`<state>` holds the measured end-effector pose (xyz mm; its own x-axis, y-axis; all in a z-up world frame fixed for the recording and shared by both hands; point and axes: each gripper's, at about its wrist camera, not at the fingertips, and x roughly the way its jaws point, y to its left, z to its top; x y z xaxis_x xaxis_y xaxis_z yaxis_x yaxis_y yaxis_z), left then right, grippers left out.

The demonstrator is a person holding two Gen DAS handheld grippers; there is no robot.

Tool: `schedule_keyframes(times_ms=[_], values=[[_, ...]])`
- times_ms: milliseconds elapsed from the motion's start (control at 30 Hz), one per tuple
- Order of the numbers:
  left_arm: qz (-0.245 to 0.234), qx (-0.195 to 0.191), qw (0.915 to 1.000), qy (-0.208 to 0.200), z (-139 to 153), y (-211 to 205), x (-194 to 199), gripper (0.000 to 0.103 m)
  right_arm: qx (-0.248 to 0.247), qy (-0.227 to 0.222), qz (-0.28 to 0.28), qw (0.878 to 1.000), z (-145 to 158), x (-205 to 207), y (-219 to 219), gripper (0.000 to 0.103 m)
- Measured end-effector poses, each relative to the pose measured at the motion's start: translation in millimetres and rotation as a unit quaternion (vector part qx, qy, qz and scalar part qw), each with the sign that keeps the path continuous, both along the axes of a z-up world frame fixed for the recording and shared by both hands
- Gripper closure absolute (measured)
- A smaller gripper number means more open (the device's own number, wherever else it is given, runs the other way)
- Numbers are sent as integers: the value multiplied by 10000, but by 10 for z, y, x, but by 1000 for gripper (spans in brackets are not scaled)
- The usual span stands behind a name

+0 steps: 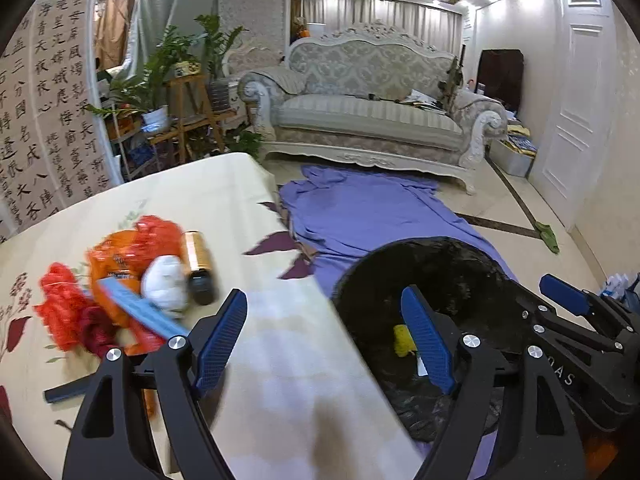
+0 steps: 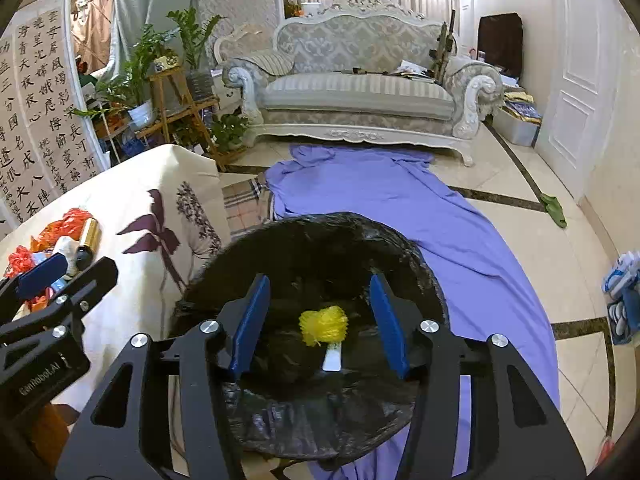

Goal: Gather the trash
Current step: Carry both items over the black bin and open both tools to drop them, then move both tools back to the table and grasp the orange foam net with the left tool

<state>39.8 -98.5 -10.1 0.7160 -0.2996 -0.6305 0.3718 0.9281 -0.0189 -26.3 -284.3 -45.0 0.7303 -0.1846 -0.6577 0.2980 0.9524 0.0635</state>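
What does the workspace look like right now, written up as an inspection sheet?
Surface: table under a cream floral cloth; purple sheet on the tiled floor.
Job's things: black-lined trash bin beside the table holds a yellow mesh wad and a white strip.
Clutter: on the table, red mesh, orange wrapper, white crumpled wad, gold-and-black tube.
Grippers: left gripper open at the table edge; right gripper open above the bin, empty.
Cables: nothing seen.
Surroundings: sofa, potted plants, calligraphy screen.
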Motion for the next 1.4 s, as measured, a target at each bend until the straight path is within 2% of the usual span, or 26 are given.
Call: schedule_keyframes(times_ms=[333,567,733,1067,1400], values=[[754,100,9970,-103,115,673,-159,26,137,-85,718,9973,66,39,550,49],[1373,317,9899,-163,89,1172,-340,26,238,-136,1339,9906,72,25,997,49],[1770,395,9834,-24,0,1496,-405,26,239,-124,1721,9847,84,-2,1275,49],[2104,372,9769,75,-49,1778,-392,26,208,-44,2125,9769,98,-8,1574,49],[2230,318,9742,140,-78,1945,44,26,123,-52,2430,9699,202,304,1830,49]])
